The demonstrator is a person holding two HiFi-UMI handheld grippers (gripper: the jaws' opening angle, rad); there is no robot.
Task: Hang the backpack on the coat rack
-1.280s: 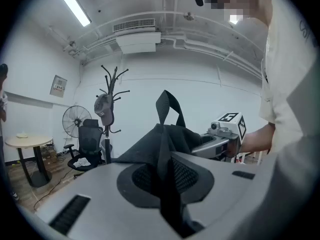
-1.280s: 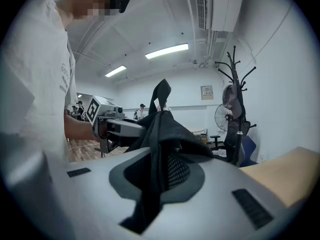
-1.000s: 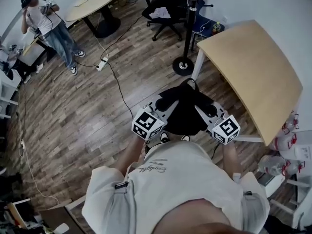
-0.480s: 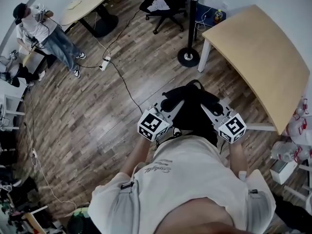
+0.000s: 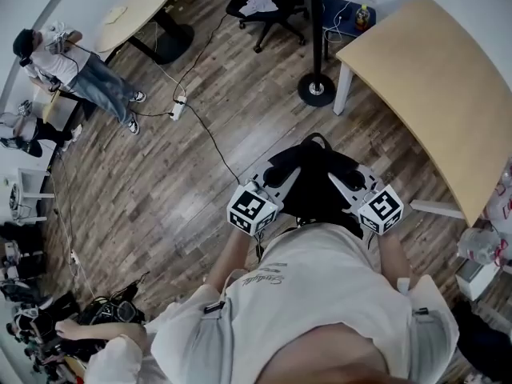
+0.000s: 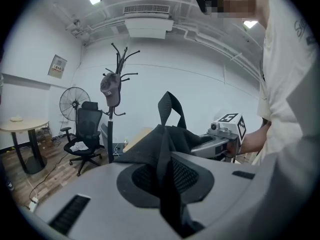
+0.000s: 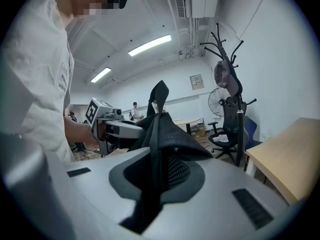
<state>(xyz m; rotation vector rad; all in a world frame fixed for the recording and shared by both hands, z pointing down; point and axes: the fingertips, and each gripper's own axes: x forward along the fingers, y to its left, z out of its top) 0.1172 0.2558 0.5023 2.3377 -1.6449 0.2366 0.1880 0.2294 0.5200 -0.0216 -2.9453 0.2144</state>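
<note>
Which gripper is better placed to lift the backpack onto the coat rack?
Neither clearly. The left gripper and right gripper both clamp the backpack, and the coat rack stands straight ahead between them; likely both lift.

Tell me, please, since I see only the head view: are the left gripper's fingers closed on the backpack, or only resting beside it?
Observer: Closed on it. In the left gripper view, the left gripper pinches a fold of the black backpack.
Operator: And the right one?
Observer: The same. In its own view, the right gripper is shut on the backpack's fabric.
Operator: Of the coat rack I see only the foot. Are the hooks free?
Observer: Not all of them. A grey item hangs on the rack below the top, while the uppermost hooks look bare.
</note>
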